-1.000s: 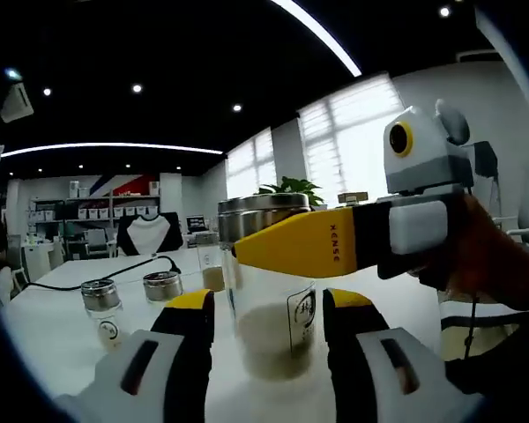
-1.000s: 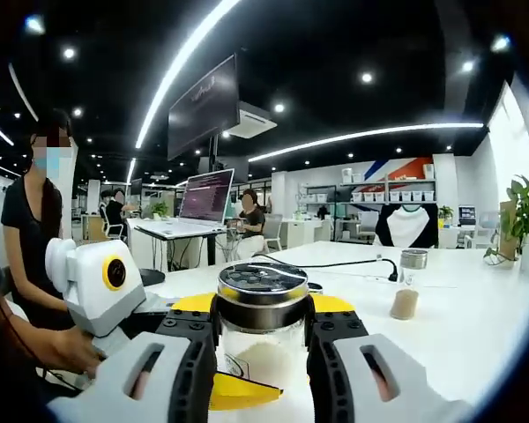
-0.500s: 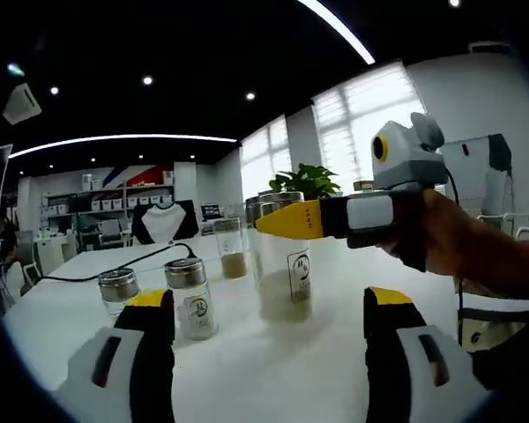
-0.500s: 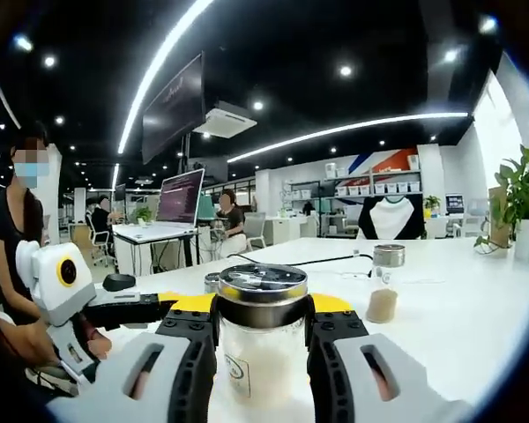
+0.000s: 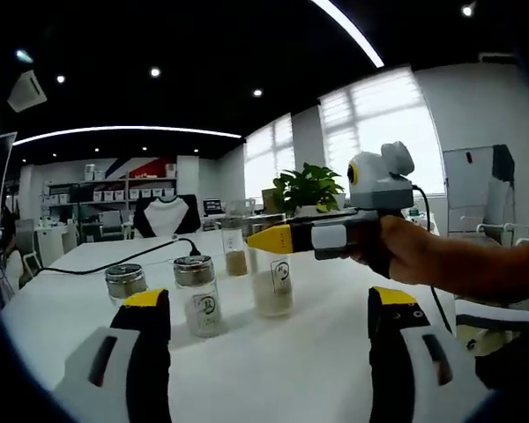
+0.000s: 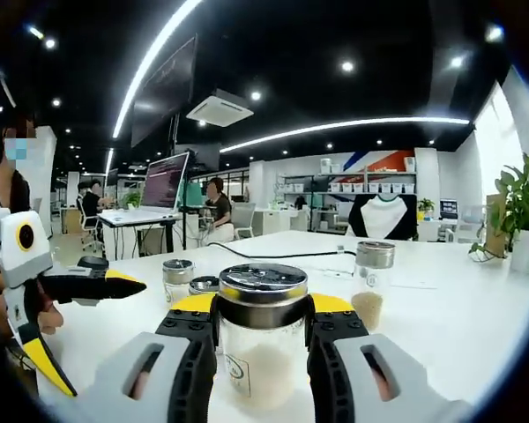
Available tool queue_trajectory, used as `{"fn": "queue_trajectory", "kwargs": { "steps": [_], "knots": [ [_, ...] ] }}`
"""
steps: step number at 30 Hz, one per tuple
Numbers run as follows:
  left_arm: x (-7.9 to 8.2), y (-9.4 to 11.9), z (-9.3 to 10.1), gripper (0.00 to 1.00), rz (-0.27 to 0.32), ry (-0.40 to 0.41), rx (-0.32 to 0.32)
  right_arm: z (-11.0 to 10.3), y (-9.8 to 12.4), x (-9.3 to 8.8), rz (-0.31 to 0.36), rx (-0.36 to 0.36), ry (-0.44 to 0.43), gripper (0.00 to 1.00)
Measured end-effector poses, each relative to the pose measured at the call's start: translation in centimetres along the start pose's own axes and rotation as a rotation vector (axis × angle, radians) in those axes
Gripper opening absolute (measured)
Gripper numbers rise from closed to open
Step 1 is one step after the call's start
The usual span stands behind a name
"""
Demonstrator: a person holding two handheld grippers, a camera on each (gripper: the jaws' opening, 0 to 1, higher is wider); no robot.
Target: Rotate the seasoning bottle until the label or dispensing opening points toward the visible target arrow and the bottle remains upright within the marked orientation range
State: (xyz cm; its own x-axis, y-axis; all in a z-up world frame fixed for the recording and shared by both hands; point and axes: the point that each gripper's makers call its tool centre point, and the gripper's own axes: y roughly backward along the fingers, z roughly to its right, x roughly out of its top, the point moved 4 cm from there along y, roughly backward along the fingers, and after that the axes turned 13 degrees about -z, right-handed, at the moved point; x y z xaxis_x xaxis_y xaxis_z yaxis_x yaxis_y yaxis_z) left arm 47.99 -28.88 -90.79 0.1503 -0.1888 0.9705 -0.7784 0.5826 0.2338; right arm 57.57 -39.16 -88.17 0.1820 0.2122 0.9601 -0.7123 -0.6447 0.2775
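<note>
I am closing my right gripper [image 6: 263, 339] on the clear glass seasoning bottle with a steel lid [image 6: 262, 344], its yellow-tipped jaws pressing both sides just under the lid, so I think I can turn it without tipping it. The bottle is standing upright on the white table [image 6: 458, 326]. I am keeping my left gripper [image 5: 269, 344] open and holding nothing, well apart from the bottle, probably to give room. Other small glass jars [image 5: 199, 295] are standing nearby. I cannot find a target arrow.
</note>
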Motion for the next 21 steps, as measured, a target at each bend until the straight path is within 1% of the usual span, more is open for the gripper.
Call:
{"fn": "queue_trajectory", "kwargs": {
  "steps": [3,5,7,9,12,15,16,18,19,21],
  "knots": [
    [-0.1,-0.1,-0.2,0.98,-0.002,0.011,0.004,0.3,-0.5,-0.1,0.002,0.005,0.009,0.36],
    [-0.1,-0.1,-0.2,1.00,0.001,0.049,-0.012,0.6,-0.7,-0.2,0.003,-0.004,-0.002,0.36],
    [0.0,-0.1,-0.1,1.00,0.009,0.057,-0.020,0.9,-0.9,-0.4,0.002,-0.006,-0.005,0.36],
    [-0.1,-0.2,-0.1,1.00,0.004,0.066,-0.021,1.2,-0.8,-0.6,0.006,-0.005,-0.011,0.36],
    [-0.8,-0.5,0.1,1.00,-0.049,0.032,-0.036,1.1,-0.8,-0.6,0.022,-0.004,-0.006,0.36],
    [-0.6,-0.5,0.5,1.00,-0.027,0.033,-0.058,1.1,-0.6,-0.6,0.020,0.008,0.005,0.36],
    [-0.6,-0.5,0.6,1.00,-0.026,0.021,-0.062,1.2,-0.7,-0.5,0.018,0.014,0.006,0.36],
    [-0.6,-0.5,0.8,1.00,-0.041,-0.052,-0.041,1.4,-0.8,-0.5,0.010,0.048,0.015,0.37],
    [-0.4,-0.5,1.1,1.00,-0.036,-0.072,-0.041,1.5,-0.8,-0.5,0.007,0.056,0.016,0.37],
    [-0.3,-0.6,1.4,1.00,-0.030,-0.077,-0.051,1.5,-0.8,-0.5,0.004,0.067,0.020,0.37]
  ]
}}
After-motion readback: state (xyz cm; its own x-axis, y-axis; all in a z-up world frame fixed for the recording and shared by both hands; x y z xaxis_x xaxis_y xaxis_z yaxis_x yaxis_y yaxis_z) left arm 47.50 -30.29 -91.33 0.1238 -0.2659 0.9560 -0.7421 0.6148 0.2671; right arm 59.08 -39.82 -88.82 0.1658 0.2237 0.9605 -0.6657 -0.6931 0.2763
